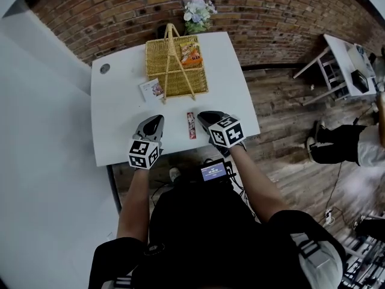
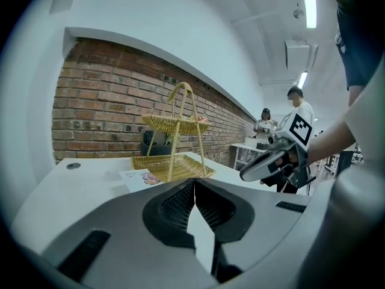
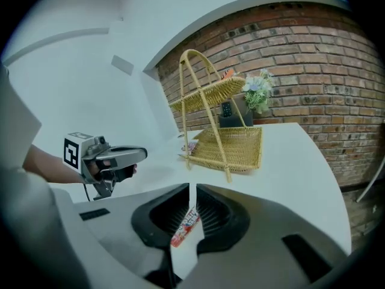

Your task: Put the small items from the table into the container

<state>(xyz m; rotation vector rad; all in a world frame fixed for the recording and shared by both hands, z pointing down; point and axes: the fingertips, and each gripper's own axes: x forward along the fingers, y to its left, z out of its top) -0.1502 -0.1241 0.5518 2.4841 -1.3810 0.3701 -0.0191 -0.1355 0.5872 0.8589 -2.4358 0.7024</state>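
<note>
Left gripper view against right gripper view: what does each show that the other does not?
Only the left gripper view: the right gripper and two people standing in the background. Only the right gripper view: the left gripper, the red snack stick seen under its jaws, and the flowers. Both: the wicker basket, the white table, the brick wall.

Snack stick (image 1: 191,126) before basket (image 1: 172,84)

I work at a white table (image 1: 114,113) set close to a red brick wall (image 1: 108,11). A plain white wall (image 1: 42,131) is on my left. The floor (image 1: 283,101) is dark wood planks. A second white table (image 1: 340,53) stands to my right. The ceiling strip light (image 2: 310,9) is on.
</note>
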